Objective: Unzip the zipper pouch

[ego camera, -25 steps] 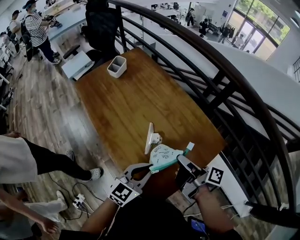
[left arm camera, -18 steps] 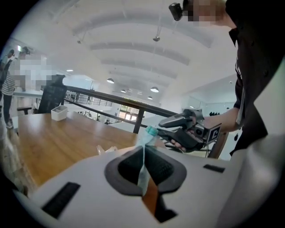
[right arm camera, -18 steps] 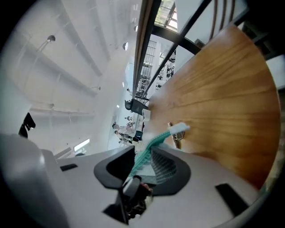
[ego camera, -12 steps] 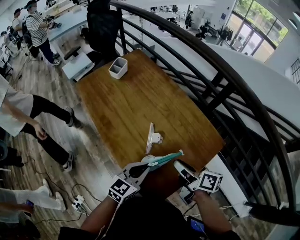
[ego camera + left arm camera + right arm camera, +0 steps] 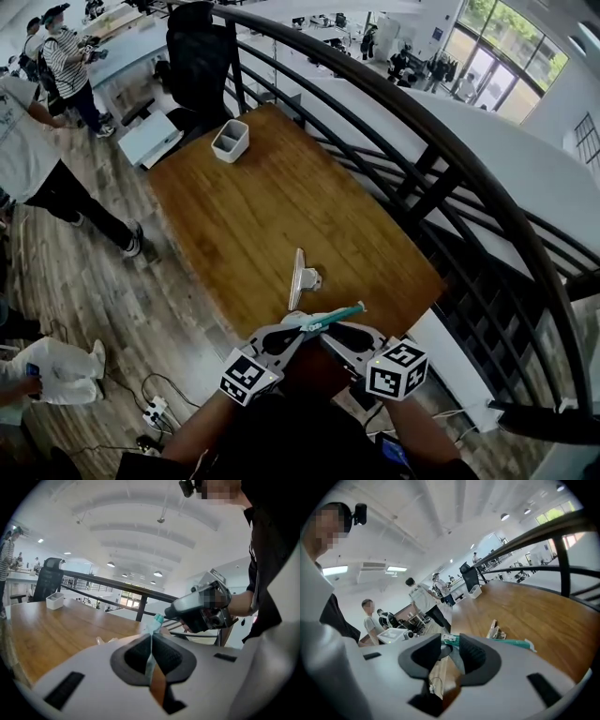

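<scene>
The zipper pouch (image 5: 335,316), pale with a teal zipper edge, hangs edge-on over the near table edge. My left gripper (image 5: 296,332) is shut on its left end; in the left gripper view the fabric (image 5: 151,645) is pinched flat between the pads. My right gripper (image 5: 330,330) sits just right of it, jaws opening. In the right gripper view the pouch's teal end (image 5: 449,640) lies in the gap of the right gripper (image 5: 449,652), with no pad pressing on it, and the zipper strip (image 5: 511,643) runs off to the right.
A wooden table (image 5: 281,202) carries a white folding stand (image 5: 300,274) near me and a white box (image 5: 231,141) at the far end. A black railing (image 5: 441,169) runs along the right. A black chair (image 5: 197,56) and people (image 5: 37,159) are at left.
The pouch turned from flat to edge-on and lifted. My right gripper swung in from the right to the pouch beside the left gripper, and its jaws widened. A person walked past at left.
</scene>
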Motion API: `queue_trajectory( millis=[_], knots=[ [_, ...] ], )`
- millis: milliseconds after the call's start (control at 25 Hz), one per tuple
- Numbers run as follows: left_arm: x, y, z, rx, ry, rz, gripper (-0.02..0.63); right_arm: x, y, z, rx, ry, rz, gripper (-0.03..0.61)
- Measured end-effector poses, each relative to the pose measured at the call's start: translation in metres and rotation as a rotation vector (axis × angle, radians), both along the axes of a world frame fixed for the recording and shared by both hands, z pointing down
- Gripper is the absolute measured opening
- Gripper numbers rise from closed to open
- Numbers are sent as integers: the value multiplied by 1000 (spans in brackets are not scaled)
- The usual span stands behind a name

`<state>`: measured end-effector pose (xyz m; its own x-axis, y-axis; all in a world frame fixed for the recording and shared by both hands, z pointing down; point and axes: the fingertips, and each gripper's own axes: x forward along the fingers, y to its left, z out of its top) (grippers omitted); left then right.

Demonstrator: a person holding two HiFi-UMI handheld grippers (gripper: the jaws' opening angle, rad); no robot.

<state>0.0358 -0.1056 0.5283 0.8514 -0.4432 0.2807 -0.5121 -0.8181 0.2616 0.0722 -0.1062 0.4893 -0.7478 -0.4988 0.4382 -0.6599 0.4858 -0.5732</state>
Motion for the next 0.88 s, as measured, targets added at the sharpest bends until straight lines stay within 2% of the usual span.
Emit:
queue_trajectory(
  millis=[240, 600, 720, 880],
  knots=[
    [11, 6, 0, 10, -12, 40, 17, -3, 1, 5, -2, 72, -41, 154],
    [20, 4, 1, -8, -6, 58, 17, 0, 4, 21, -83, 85, -21, 187],
    [24, 7, 1, -19, -2, 64, 17, 2, 7, 28, -63, 128, -21, 191],
    [20, 3, 3, -65, 30, 35, 17, 2, 5, 30, 6, 165, -28, 151]
  ],
)
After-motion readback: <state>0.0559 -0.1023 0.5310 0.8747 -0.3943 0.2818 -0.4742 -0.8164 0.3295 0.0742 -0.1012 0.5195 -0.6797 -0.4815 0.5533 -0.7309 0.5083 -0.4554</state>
